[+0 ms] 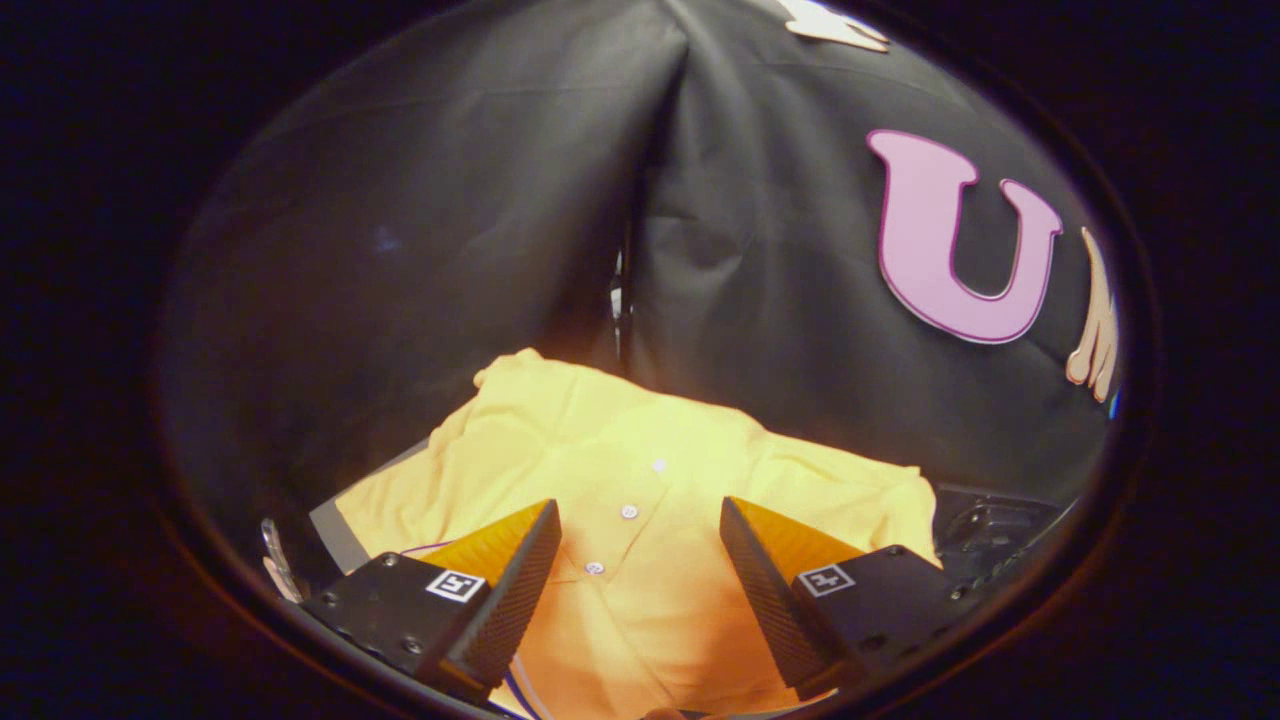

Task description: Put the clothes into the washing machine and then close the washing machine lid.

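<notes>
A yellow button-up shirt (650, 480) lies spread on a flat surface, its placket with three small white buttons running between my fingers. My gripper (640, 520) stands open just above the shirt, one finger on each side of the button row, with nothing pressed between them. The shirt's sleeves stretch away beyond the fingers toward the booth wall.
A grey edge of the supporting surface (335, 530) shows beside the shirt's left sleeve. A dark moulded part (990, 535) sits past the shirt's right sleeve. The black cloth booth wall rises close behind the shirt, with a corner seam straight ahead.
</notes>
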Demonstrator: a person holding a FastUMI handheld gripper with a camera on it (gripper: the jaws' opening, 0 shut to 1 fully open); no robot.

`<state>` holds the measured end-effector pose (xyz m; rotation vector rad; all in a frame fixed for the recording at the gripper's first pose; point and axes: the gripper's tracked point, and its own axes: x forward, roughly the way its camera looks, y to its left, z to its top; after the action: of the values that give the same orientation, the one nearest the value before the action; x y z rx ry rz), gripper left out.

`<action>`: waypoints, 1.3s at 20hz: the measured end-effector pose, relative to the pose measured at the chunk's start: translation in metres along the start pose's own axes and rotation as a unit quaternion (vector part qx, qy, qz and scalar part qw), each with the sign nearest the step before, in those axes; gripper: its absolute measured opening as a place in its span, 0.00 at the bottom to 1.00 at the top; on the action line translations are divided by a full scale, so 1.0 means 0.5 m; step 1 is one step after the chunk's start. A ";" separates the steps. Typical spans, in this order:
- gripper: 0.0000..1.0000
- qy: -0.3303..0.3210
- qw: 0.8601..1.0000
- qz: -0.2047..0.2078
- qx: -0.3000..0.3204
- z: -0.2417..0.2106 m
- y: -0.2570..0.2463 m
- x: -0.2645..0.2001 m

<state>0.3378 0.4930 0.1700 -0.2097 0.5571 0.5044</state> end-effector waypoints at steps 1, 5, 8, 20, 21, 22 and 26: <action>0.98 0.011 1.000 0.004 0.001 -0.009 0.004 0.007; 0.94 0.041 0.999 0.028 0.015 -0.028 0.026 0.022; 0.83 0.041 0.998 0.041 0.005 -0.029 0.031 0.031; 0.01 0.032 0.999 0.021 -0.019 -0.022 -0.003 -0.011; 0.01 0.027 0.999 0.014 -0.021 -0.021 -0.013 -0.014; 0.00 0.023 0.999 0.006 -0.021 -0.018 -0.019 -0.018; 0.00 -0.004 0.999 -0.034 -0.008 -0.001 -0.064 -0.066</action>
<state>0.3297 0.4523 0.1894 -0.2416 0.5367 0.4440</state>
